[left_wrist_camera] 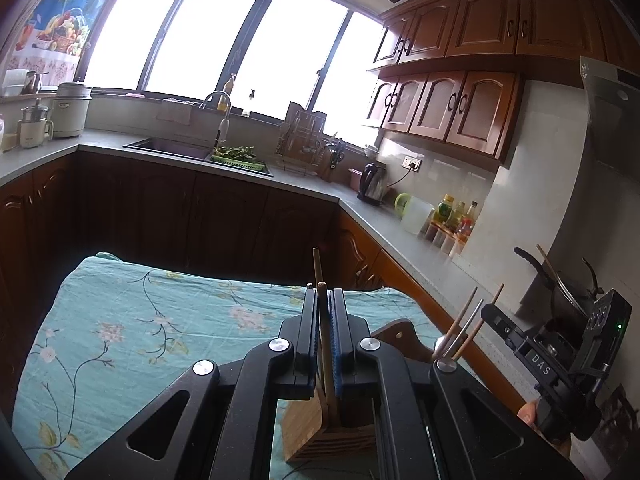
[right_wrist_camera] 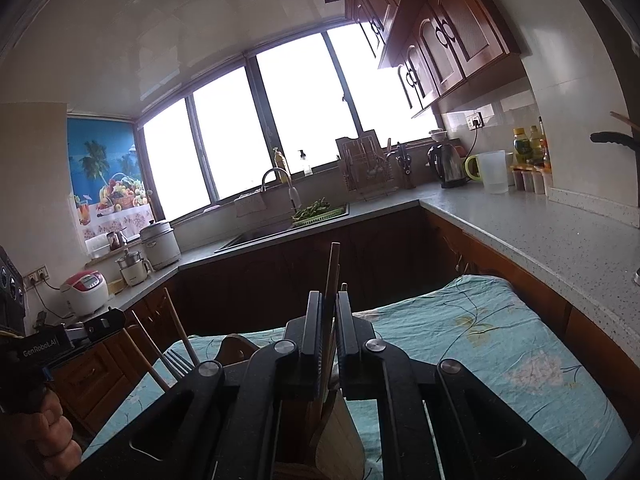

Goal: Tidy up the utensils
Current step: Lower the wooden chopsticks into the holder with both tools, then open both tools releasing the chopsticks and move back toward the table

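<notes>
Nearly done: most sticks already in the light wooden slatted holder (left_wrist_camera: 320,432) at frame bottom, left gripper (left_wrist_camera: 325,304) and right gripper (right_wrist_camera: 329,308) fingers each pinching one thin brown wooden chopstick (left_wrist_camera: 320,280) above it.

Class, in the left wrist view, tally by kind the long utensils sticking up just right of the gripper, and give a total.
Wooden chopsticks: 2
Metal utensil: 1
Total: 3
</notes>
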A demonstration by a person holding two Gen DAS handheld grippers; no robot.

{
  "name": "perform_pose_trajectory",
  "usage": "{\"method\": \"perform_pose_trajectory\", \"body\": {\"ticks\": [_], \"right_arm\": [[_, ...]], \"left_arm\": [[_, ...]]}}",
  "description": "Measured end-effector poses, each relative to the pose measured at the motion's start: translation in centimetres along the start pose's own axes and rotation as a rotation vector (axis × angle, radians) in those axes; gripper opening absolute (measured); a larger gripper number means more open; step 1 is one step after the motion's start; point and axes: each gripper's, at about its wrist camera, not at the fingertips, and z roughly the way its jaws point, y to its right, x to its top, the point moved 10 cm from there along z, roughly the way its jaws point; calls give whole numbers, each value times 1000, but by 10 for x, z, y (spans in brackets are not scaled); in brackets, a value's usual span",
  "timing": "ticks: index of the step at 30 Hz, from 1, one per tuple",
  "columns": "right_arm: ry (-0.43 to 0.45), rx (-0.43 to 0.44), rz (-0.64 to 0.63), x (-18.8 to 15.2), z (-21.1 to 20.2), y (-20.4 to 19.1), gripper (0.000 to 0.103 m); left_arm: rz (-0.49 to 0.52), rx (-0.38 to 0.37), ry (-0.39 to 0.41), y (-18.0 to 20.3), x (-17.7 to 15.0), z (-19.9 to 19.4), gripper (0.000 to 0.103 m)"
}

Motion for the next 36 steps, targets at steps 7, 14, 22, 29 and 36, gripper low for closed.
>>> {"method": "perform_pose_trajectory", "body": {"ticks": [7,14,22,29,36], "right_arm": [[-18,20,43,2,-9,1,32],[6,45,116,8,-42,6,66],[-35,49,154,-16,-74,19,87],[-144,-28,213,-60,-69,56,87],[-248,-52,264,-97,-61,78,86]], "left_arm": [[-10,18,-18,-6,3,-18,43],[-4,24,-5,-5,0,-50,59],[-38,53,-36,-9,-31,-91,79],[-71,56,-125,-8,-66,-101,79],[-82,47,-204,4,-87,-93,79]]}}
